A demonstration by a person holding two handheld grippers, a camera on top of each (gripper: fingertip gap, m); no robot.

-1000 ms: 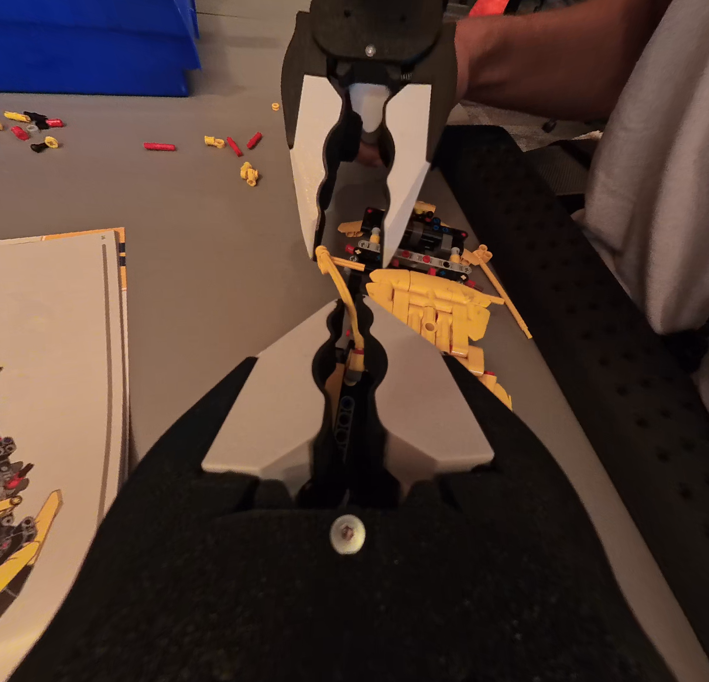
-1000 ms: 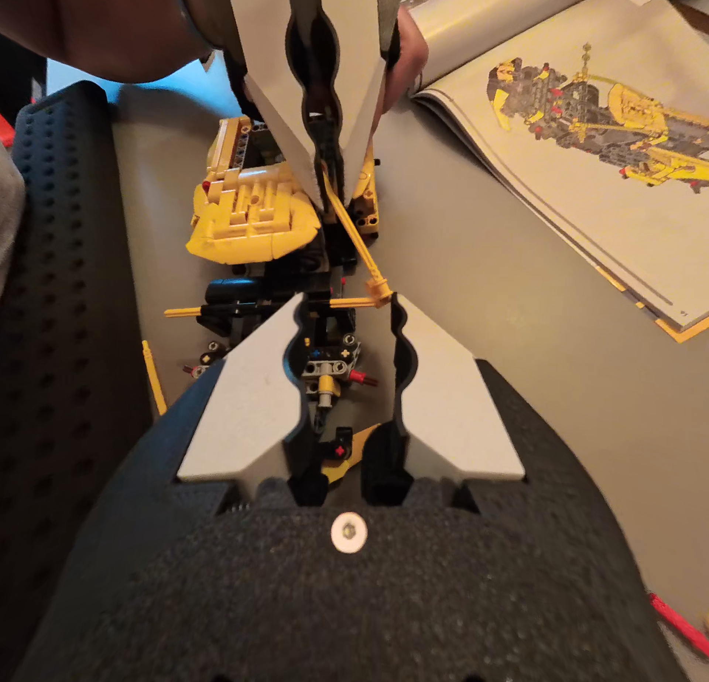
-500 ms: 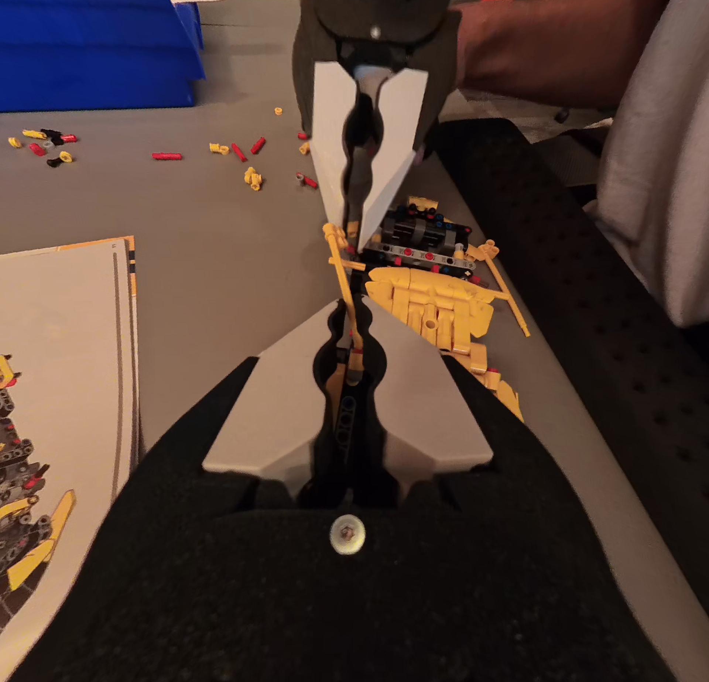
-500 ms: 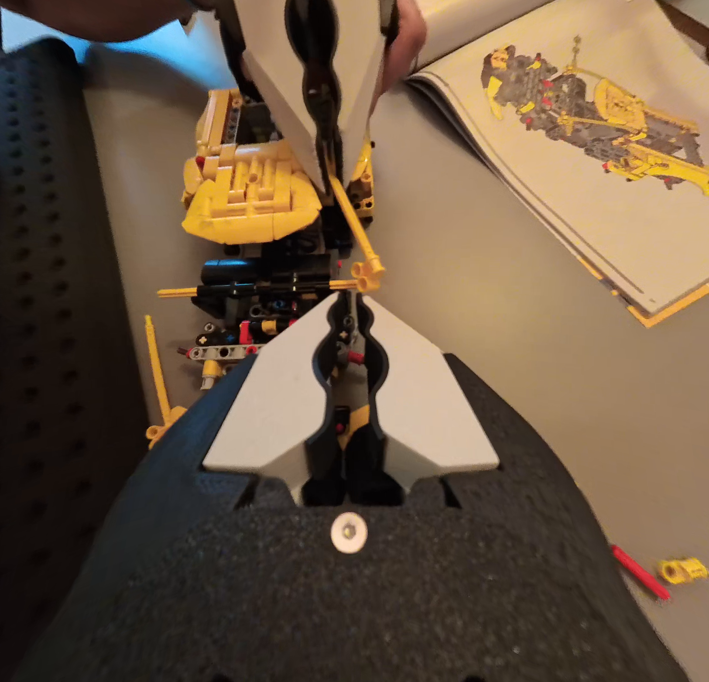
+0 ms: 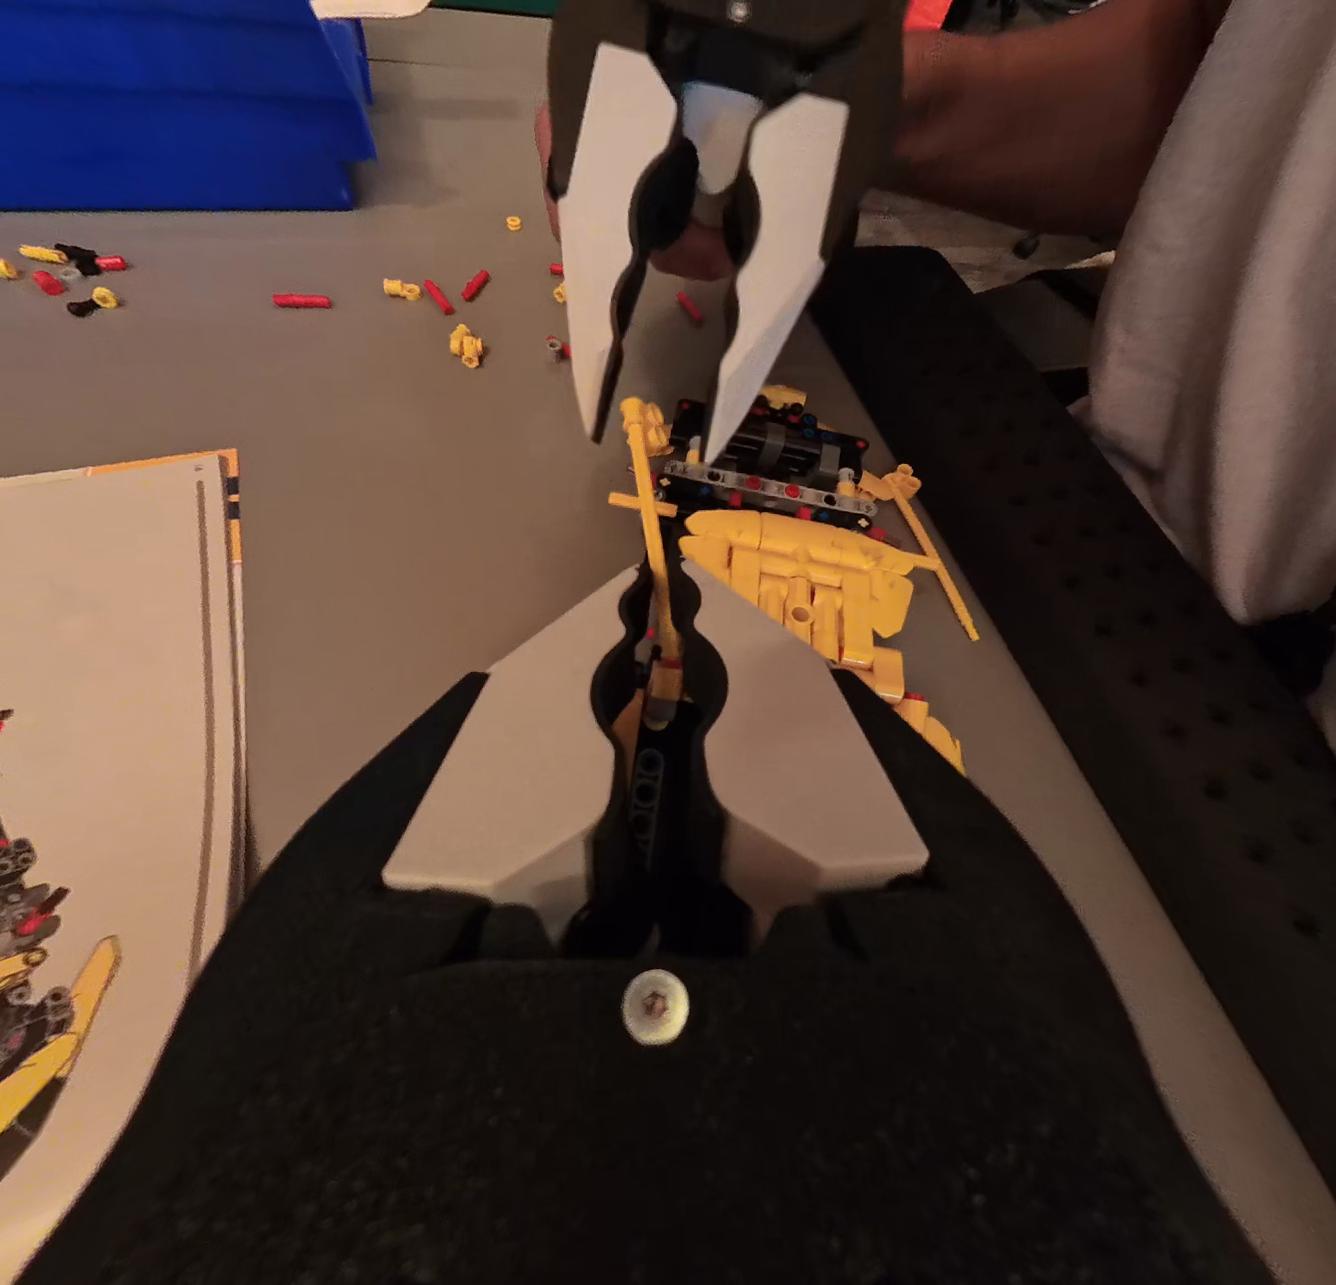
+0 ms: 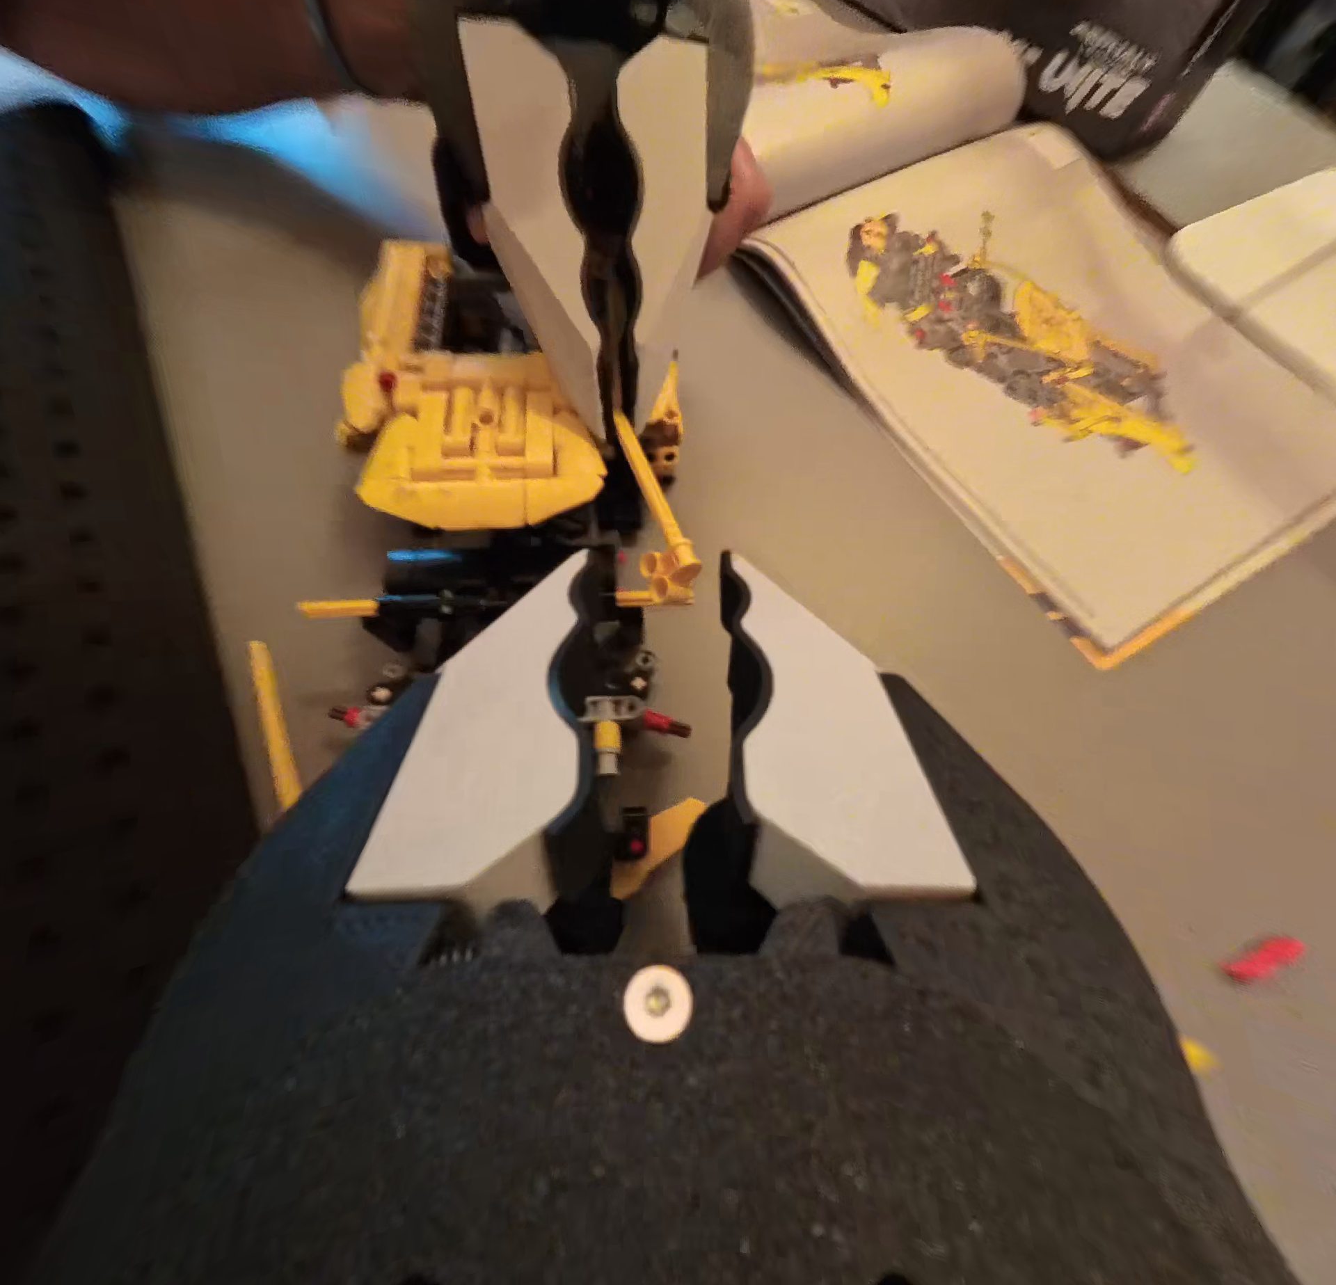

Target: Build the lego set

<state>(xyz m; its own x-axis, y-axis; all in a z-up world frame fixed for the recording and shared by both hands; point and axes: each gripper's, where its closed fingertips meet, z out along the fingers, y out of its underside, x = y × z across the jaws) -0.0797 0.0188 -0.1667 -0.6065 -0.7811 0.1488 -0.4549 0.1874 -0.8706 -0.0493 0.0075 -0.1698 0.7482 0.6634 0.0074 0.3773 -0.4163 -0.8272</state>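
Observation:
The yellow and black lego model [image 5: 795, 585] lies on the grey table near its right edge, and it also shows in the right wrist view [image 6: 470, 455]. My left gripper [image 5: 661, 571] is shut on a thin yellow rod [image 5: 647, 484] that sticks out of the model, with a black beam between the fingers. In the right wrist view the left gripper [image 6: 618, 419] comes down from above onto that rod [image 6: 654, 491]. My right gripper [image 6: 654, 556] is open, its fingers on either side of the yellow connector [image 6: 669, 574] at the rod's end. It faces the left gripper in the left wrist view [image 5: 654, 444].
An open instruction booklet [image 5: 108, 672] [image 6: 1048, 397] lies beside the model. Blue bins [image 5: 166, 79] stand at the back. Small red and yellow pieces [image 5: 434, 296] are scattered on the table. A black perforated surface [image 5: 1120, 600] borders the table edge. A loose yellow rod [image 6: 271, 723] lies by the model. About 4 cm separates my left fingertips from my right.
The right gripper was open one second ago, closed at the rod's connector half a second ago, and is open again now. The left gripper stays shut on the rod.

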